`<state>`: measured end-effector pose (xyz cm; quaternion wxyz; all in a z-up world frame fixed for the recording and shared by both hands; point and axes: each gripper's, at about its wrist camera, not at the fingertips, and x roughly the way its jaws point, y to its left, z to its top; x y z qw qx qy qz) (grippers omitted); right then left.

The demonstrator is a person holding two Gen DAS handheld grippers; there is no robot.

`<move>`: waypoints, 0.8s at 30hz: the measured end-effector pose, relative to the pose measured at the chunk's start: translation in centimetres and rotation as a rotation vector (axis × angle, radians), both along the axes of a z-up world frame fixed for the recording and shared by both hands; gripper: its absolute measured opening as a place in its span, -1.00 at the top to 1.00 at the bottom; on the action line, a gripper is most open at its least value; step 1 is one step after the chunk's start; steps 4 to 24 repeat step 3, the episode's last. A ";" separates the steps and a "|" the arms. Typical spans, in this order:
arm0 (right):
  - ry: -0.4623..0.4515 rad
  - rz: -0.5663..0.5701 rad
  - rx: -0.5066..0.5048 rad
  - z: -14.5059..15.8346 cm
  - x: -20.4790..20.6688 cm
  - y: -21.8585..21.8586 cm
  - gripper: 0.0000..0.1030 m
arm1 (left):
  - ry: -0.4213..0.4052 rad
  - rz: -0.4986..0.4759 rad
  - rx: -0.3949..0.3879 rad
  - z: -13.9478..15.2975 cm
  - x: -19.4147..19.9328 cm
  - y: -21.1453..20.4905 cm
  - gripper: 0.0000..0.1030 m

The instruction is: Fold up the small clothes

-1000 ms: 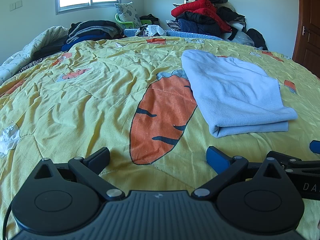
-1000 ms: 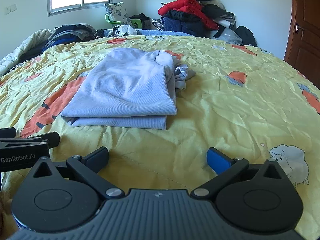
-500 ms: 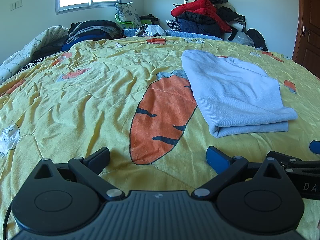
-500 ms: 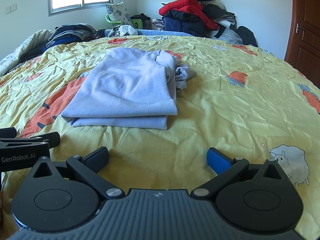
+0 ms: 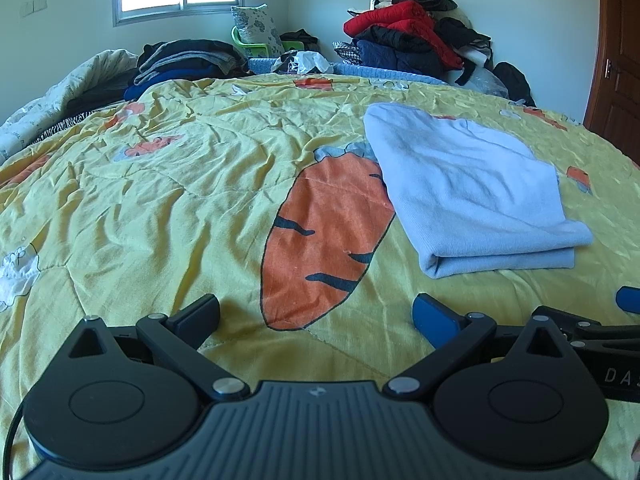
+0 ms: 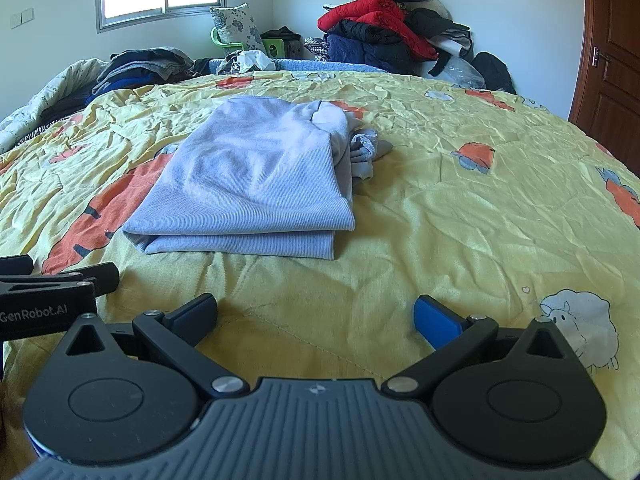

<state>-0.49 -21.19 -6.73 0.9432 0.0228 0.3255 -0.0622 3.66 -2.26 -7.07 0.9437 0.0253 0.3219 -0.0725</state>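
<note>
The left gripper [image 5: 316,312] sits low over the bed with its fingers spread wide and nothing between them, and the right gripper [image 6: 316,312] is the same, wide apart and empty. Beneath both lies the yellow bedspread [image 6: 460,216], rumpled and printed with carrots and sheep. On it rests the pale blue garment [image 6: 248,184], folded into a flat rectangle; from the right gripper it lies at about eleven o'clock, from the left gripper [image 6: 48,292] at about one o'clock, near both but touching neither. Its near edge shows two stacked layers, fairly even, though the lower one juts out a little. The likely trouble is at its far right side, at about two o'clock on the garment, where a small bunched frill or cuff [image 6: 364,148] spills out from under the top layer. If a further fold is made without tucking that in, I judge the bundle could come out lumpy, and a pinch on only the top layer could drag the stack open.
</note>
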 end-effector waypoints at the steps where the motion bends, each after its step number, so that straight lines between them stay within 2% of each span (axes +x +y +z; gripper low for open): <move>1: 0.000 0.000 0.000 0.0 0.0 0.0 -1.00 | 0.001 0.000 0.003 0.0 0.0 0.0 -1.00; 24: 0.000 0.000 0.000 0.0 0.0 -0.1 -1.00 | 0.001 0.000 0.011 0.0 0.0 0.0 -1.00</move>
